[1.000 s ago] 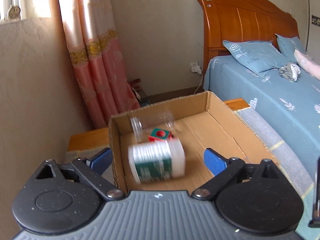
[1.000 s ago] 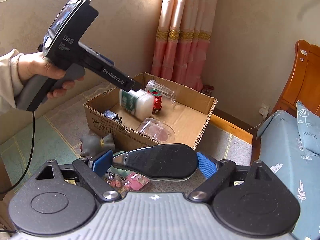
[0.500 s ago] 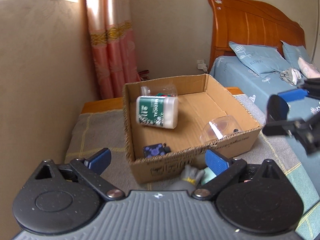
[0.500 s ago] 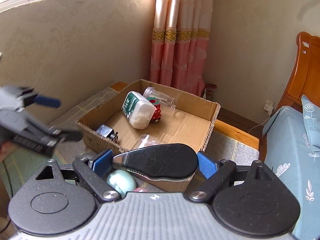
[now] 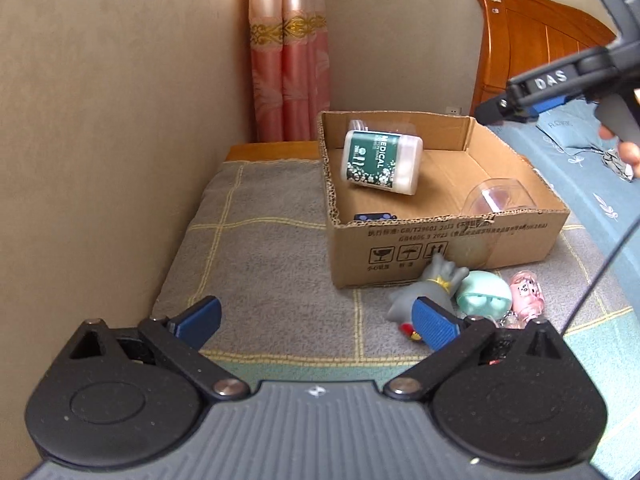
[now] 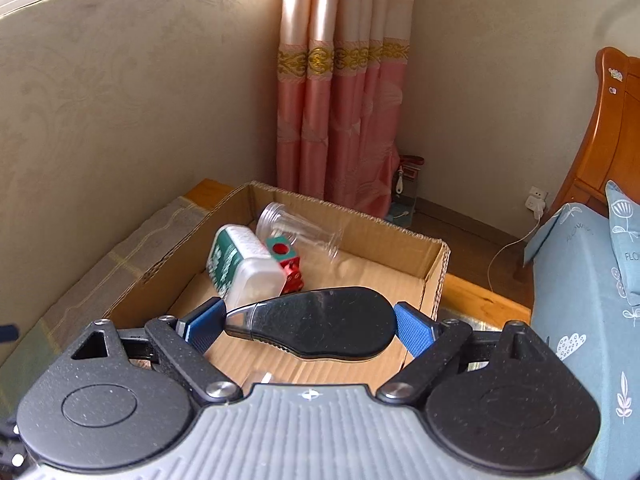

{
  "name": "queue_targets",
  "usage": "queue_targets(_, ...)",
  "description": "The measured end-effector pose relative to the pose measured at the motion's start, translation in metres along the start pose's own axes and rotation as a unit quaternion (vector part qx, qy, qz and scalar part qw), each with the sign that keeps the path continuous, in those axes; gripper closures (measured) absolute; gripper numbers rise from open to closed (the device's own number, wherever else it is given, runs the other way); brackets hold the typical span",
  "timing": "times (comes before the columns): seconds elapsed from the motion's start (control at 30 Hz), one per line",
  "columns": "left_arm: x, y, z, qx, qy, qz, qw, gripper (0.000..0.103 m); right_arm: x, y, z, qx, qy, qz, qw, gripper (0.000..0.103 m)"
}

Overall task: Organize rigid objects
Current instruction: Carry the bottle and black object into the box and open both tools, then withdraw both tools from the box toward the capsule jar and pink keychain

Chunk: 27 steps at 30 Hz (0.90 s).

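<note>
Grey checked blanket (image 5: 272, 240) covers the low bed-side surface by the beige wall, and a brown open cardboard box (image 5: 440, 248) sits on it near the pink curtain (image 6: 340, 92). Right gripper (image 6: 310, 326) hangs just above the box's near side and holds a flat black teardrop-shaped plastic thing (image 6: 316, 326) between its blue pads. This thing lies sideways, with its thin silver tip by one pad and its fat round end by the other, so its long side runs from pad to pad. Bare cardboard lies below and ahead of it, so I think the next move is to lower it and let go. Inside the box already lie a white tub with a green label (image 5: 382, 162), a clear plastic jar (image 6: 300, 232) on its side, a small red block (image 6: 288, 264) and a clear round cup (image 5: 496, 200). Left gripper (image 5: 316, 320) has just been opening; its fingers stand wide with nothing between them. It is nearer to the things left outside, just by the box front: a grey toy (image 5: 428, 288), a mint green round case (image 5: 484, 296) and a pink charm (image 5: 526, 292).
</note>
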State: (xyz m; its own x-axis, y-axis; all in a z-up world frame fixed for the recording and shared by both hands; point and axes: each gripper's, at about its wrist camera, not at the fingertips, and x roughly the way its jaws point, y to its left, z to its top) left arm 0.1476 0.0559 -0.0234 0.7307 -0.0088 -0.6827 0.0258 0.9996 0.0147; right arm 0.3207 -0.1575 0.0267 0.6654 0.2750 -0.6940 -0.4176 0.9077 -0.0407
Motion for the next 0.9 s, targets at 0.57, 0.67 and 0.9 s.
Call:
queue_targets(0.57, -0.008, -0.004, -0.003, 0.012, -0.001, -0.01, 0.9999, 0.002, -0.027, 0.003, -0.023, 0.016, -0.014, -0.033, 0.999, 0.0)
queue_targets(0.67, -0.009, -0.004, -0.004, 0.014, -0.001, -0.011, 0.9998, 0.002, -0.037, 0.008, -0.036, 0.021, -0.014, -0.033, 0.999, 0.0)
queue_targets(0.9, -0.007, -0.008, -0.008, 0.021, 0.004, -0.016, 0.9996, 0.002, -0.052, 0.022, -0.085, 0.037, -0.011, -0.047, 0.998, 0.0)
